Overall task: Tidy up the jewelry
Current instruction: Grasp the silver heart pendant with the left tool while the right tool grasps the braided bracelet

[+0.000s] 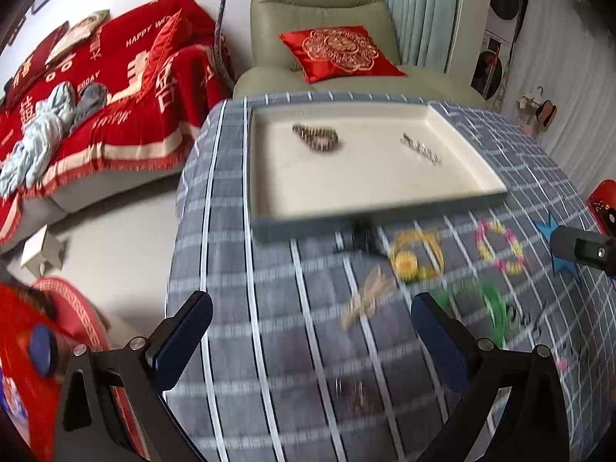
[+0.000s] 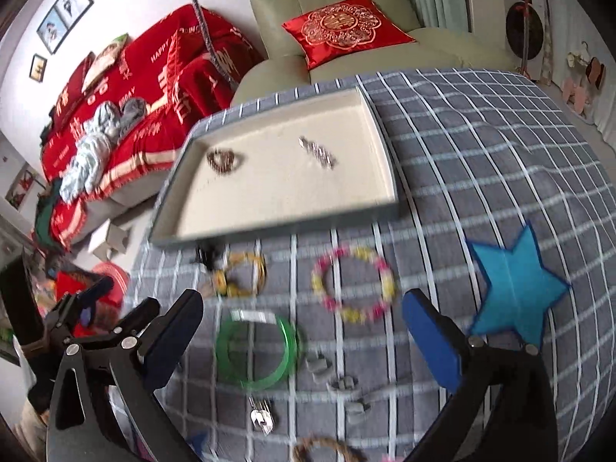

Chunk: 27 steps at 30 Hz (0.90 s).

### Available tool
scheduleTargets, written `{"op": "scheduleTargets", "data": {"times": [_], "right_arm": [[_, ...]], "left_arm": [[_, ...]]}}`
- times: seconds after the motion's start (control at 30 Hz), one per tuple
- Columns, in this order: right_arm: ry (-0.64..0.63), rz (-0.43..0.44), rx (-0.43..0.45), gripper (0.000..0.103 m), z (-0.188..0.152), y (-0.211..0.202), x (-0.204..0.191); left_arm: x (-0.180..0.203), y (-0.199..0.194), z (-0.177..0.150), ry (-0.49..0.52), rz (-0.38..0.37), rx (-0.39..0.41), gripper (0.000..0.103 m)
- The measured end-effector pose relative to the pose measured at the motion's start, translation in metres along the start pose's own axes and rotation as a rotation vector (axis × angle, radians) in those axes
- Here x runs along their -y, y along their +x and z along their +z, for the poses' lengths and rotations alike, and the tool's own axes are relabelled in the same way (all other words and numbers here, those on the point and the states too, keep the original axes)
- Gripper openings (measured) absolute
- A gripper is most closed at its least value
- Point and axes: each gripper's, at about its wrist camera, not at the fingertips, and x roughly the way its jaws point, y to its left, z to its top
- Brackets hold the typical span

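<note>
Right wrist view: right tool spread wide, holding nothing, green bangle at lower centre between its fingers; pink-yellow bracelet beyond; tray at mid-frame holds two pieces; left tool equally wide, empty.

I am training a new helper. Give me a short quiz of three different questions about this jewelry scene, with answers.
1. True or false: the tray already holds two pieces.
2. Which lies nearest the right claw? A) green bangle B) blue star C) beaded bracelet
3. Fill in: both claws are ____.

Key: 1 true, the brown bracelet and the silver chain; 2 A; 3 open, including the left claw.
</note>
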Motion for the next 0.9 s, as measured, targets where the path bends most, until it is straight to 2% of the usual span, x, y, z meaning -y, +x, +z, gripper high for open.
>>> {"op": "scheduleTargets", "data": {"times": [0.13,0.37,0.57,0.77,0.9], "right_arm": [[-0.002,-0.019,-0.035,0.103,-0.035,-0.005,0.003],[-0.035,-0.089,-0.076,0.103,-0.09,-0.011,0.004],[-0.056,-0.124,-0.092,0.103,-0.113,-0.014,0.003],[-0.061,-0.142,-0.104,0.103,-0.121,-0.01,0.003],[-0.086,-0.168,-0.076,0.103,-0.124,-0.015,-0.002]], "left_arm": [[0.005,-0.005,-0.024,-0.019,-0.001,-0.021,0.103],[0.016,-0.005,-0.047,-0.003,0.001,-0.042,0.103],[0.018,-0.003,-0.055,-0.014,0.004,-0.054,0.103],[0.019,0.0,-0.057,-0.012,0.012,-0.059,0.103],[0.02,-0.001,-0.057,-0.014,0.013,-0.051,0.103]]}}
